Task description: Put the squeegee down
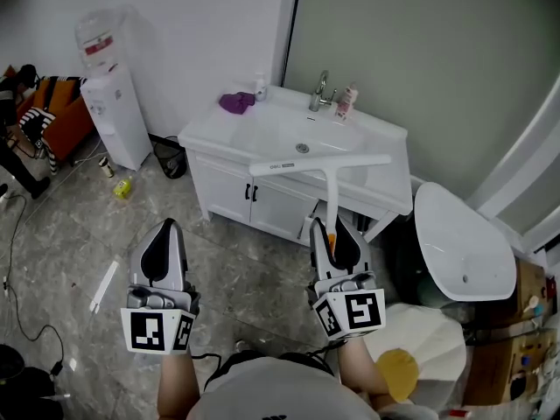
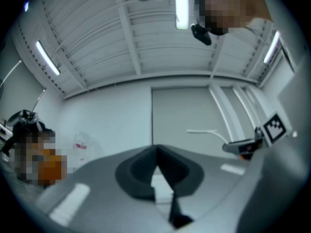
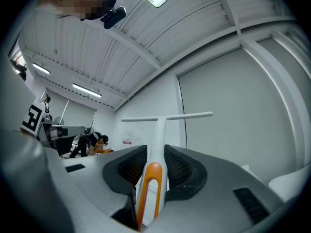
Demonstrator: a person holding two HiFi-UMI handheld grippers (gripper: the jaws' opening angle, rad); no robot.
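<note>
Squeegee (image 1: 332, 191), white with orange grip: we are holding it upright, blade uppermost, its handle clamped in the right tool (image 1: 332, 230), the left tool (image 1: 166, 226) closed and empty, and likely next lowering it onto the bench (image 1: 206, 132).

Bright, evenly lit from ceiling strip lights (image 2: 181, 6); faint shadows; heavily fisheye-bent, dark-cornered in both gripper views.

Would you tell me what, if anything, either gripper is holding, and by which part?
The right gripper holds the squeegee by its handle, near the orange end. The left gripper holds nothing; its jaws are together.
</note>
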